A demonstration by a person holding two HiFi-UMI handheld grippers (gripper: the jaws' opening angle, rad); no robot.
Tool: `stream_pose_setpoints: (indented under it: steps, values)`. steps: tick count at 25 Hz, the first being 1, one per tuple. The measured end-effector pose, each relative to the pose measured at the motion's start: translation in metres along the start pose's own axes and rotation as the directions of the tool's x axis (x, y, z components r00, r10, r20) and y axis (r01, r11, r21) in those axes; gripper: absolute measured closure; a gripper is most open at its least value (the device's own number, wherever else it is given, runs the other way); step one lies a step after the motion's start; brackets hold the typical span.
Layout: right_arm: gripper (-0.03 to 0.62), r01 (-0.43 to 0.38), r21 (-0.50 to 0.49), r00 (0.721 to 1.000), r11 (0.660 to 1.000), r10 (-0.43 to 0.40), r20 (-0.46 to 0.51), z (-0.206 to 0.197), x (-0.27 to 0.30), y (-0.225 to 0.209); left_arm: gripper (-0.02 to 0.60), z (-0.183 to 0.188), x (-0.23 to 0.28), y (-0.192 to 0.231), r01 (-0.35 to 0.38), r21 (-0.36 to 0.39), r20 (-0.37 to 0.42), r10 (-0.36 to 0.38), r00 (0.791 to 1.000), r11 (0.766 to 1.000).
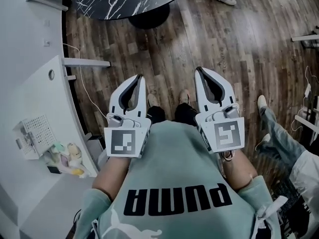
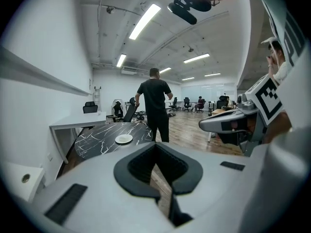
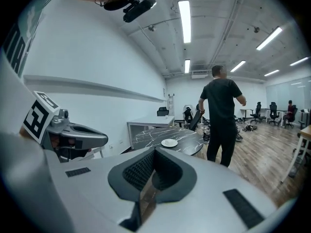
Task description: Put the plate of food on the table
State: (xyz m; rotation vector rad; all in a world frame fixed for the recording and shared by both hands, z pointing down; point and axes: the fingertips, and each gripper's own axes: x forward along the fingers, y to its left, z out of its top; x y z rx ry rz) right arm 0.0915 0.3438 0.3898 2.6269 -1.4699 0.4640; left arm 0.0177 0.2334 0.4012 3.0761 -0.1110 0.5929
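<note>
A small white plate (image 2: 124,139) (image 3: 169,142) lies on a round black marble table (image 2: 97,141) (image 3: 150,136) some way ahead; whether it carries food I cannot tell. In the head view only the table's near edge (image 1: 119,4) shows at the top. My left gripper (image 1: 141,77) (image 2: 156,148) and right gripper (image 1: 198,70) (image 3: 154,152) are held side by side in front of my chest, above the wooden floor. Both are shut with nothing between their jaws. Each gripper shows in the other's view, the right gripper (image 2: 228,123) and the left gripper (image 3: 73,132).
A person in black (image 2: 154,103) (image 3: 221,110) stands by the table's far side. Another person's legs in jeans (image 1: 279,133) are at my right. A white counter (image 1: 30,108) with small items (image 1: 65,156) runs along my left. Office chairs and desks stand further back.
</note>
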Motion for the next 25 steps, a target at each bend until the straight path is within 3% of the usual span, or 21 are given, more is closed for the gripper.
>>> stream_pose_setpoints:
  steps: [5,25]
  values:
    - [0.587,0.005,-0.03,1.0,1.0,-0.005,-0.004,0.008,0.006,0.018,0.575,0.01,-0.007,0.002,0.023,-0.016,0.046,-0.022,0.999,1.0]
    - [0.588,0.012,-0.028,1.0,1.0,-0.012,-0.004,0.0,0.005,0.052,0.575,0.009,-0.024,0.01,0.059,0.012,0.055,-0.059,0.997,0.998]
